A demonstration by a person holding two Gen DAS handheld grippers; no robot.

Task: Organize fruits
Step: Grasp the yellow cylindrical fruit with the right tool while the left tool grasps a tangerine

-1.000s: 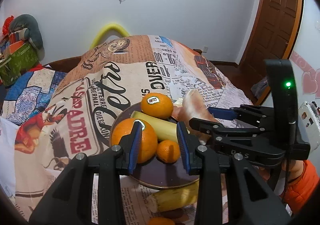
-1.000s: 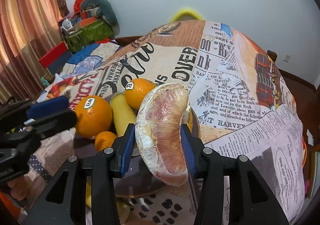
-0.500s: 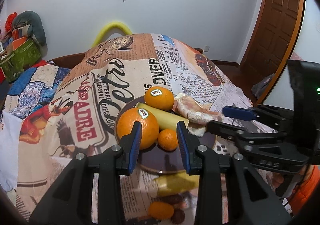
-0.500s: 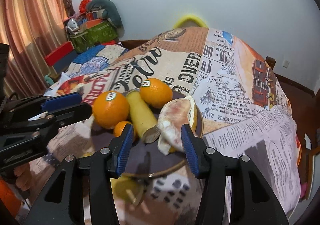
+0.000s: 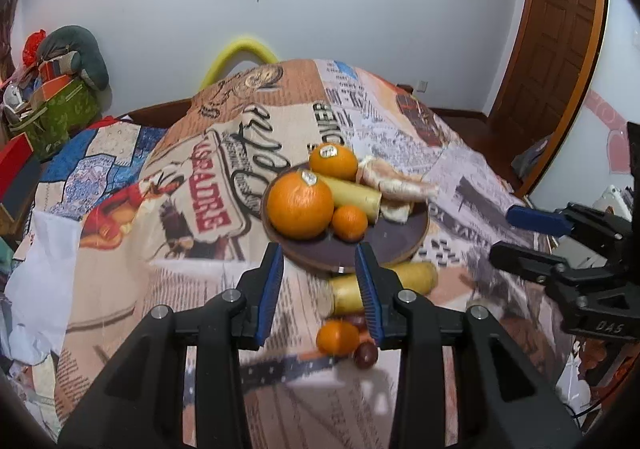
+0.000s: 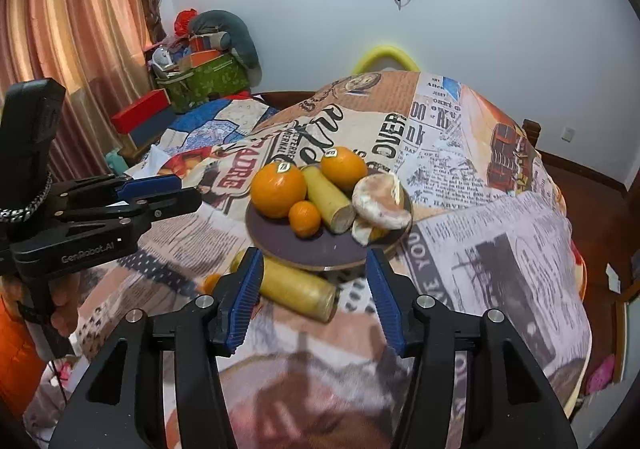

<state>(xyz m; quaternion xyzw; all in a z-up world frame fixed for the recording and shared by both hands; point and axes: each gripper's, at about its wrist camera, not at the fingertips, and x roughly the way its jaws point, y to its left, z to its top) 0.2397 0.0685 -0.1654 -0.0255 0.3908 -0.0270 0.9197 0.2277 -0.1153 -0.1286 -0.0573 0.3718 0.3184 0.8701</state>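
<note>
Fruit fills the plate (image 6: 320, 249); one banana (image 6: 298, 289) lies just before it on the worktop. Both tools, right (image 6: 316, 301) and left (image 5: 320, 291), gape empty; a crosswise, gentle grip suits best.

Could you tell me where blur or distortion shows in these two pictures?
Left wrist: the cloth below the plate smears, while the plated fruit stays sharp. Right wrist: the near cloth is blurred. Both views bow the walls and darken the corners.
</note>
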